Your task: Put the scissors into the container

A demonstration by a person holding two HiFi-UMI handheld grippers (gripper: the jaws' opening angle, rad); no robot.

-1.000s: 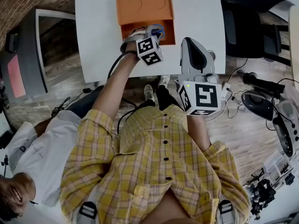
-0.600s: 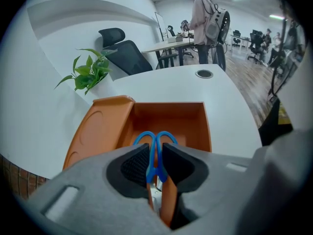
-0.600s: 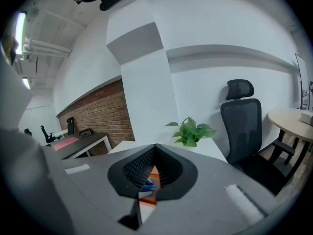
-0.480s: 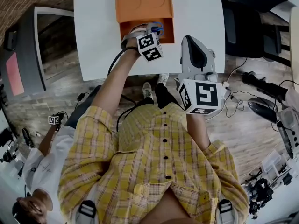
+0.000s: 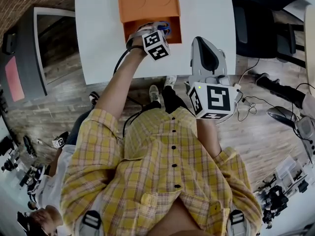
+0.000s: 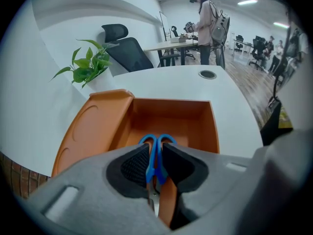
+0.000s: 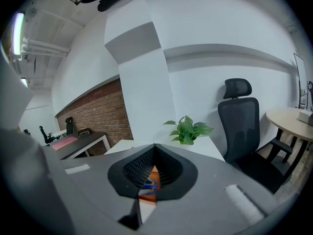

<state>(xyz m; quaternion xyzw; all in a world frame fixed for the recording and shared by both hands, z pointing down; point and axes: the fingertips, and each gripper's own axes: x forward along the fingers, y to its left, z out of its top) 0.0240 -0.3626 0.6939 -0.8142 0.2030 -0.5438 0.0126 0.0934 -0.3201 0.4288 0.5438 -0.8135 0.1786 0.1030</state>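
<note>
The orange container stands open on the white table, its lid folded back on the far side. My left gripper hangs over the container's near part, shut on the blue-handled scissors. In the left gripper view the scissors sit upright between the fingers, handles toward the container's inside, blades hidden below. My right gripper waits at the table's front edge, right of the container, shut and empty. A slit under its tips shows the scissors' handles.
A potted plant stands at the table's far edge, beside the lid. A black office chair stands right of the table, a dark desk left of it. Cables lie on the wooden floor. A person is at my lower left.
My left gripper has moved slightly forward over the container with the scissors. The right gripper has stayed put. The person at the lower left has moved farther toward the frame's corner.
</note>
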